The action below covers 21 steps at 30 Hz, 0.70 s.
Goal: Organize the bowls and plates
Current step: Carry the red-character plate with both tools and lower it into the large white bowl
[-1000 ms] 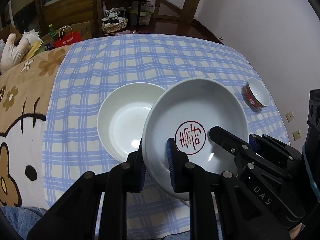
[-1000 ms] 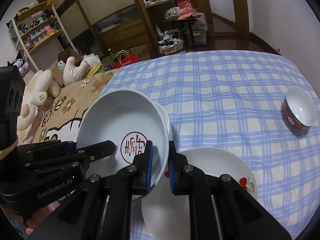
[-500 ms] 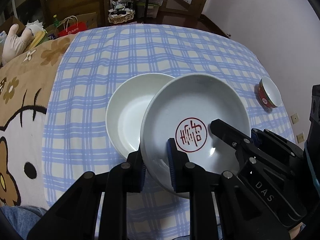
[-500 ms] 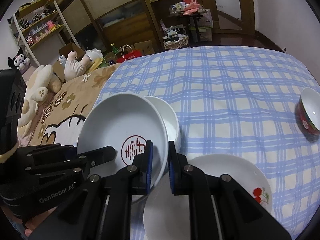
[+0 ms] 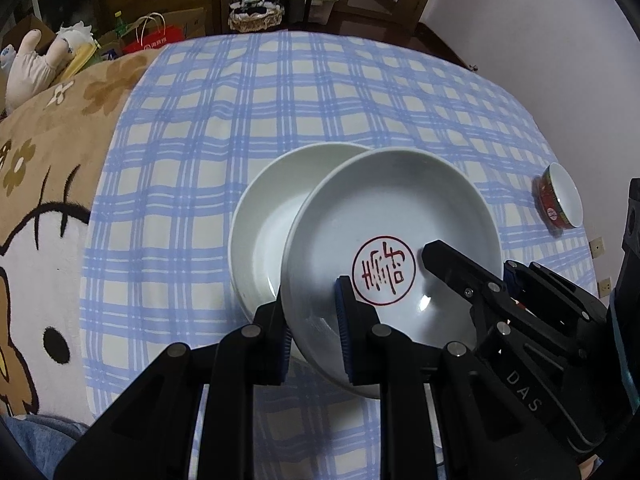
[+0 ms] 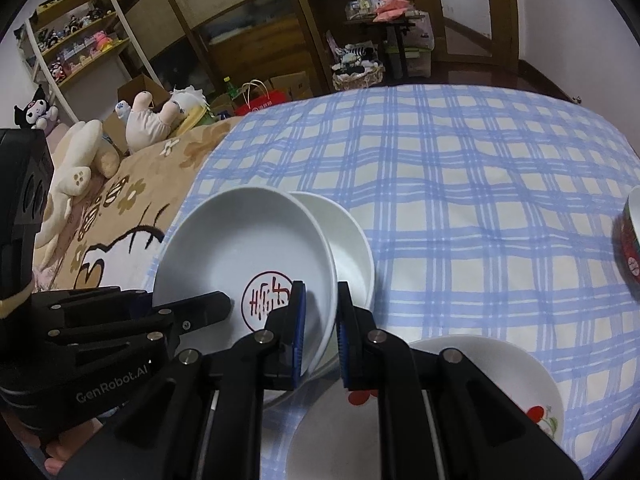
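Near the left edge of the checked tablecloth point(image 5: 360, 100), both grippers clamp the red-stamped plate point(image 5: 396, 216) by opposite rims: left gripper point(image 5: 312, 320), right gripper point(image 6: 320, 320). It tilts over a plain white bowl point(image 5: 264, 236) resting on the cloth. A cherry-printed plate point(image 6: 500, 380) lies just beside them; a small red bowl point(image 5: 560, 200) sits well apart by the right edge.

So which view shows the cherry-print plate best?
The right wrist view. The cherry-print plate lies near the bottom right, partly hidden behind the right gripper, with red cherries visible on its rim. The left wrist view shows none of it.
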### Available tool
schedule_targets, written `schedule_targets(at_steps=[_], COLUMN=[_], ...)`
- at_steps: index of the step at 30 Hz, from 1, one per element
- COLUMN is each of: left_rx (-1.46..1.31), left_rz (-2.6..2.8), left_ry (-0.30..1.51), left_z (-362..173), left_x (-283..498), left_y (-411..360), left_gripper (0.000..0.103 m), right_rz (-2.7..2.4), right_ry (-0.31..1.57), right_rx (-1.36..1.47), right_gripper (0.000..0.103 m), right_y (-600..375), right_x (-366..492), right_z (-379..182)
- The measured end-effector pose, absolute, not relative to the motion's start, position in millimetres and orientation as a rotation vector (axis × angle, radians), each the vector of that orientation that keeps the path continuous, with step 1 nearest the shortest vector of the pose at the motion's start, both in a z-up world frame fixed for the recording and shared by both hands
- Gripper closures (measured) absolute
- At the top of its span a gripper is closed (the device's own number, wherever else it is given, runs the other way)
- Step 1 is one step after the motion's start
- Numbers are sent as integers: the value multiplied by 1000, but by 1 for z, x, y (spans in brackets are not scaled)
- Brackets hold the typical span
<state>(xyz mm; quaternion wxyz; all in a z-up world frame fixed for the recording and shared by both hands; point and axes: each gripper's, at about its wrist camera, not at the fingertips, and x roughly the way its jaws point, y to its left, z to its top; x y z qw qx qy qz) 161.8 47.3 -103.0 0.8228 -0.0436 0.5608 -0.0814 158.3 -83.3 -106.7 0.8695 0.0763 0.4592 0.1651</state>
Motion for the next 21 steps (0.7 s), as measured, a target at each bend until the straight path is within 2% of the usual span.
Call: schedule_targets(at_steps=[21], left_rx=[-75], left_rz=[-151], left_ry=[1268], left_z=[-124], left_x=[181], left_y=[43], left_gripper=[82], right_rz=[288], right_ry=[981], right_rx=[33], right_gripper=[88], right_y=[-69], right_x=[181], right_z=[-117])
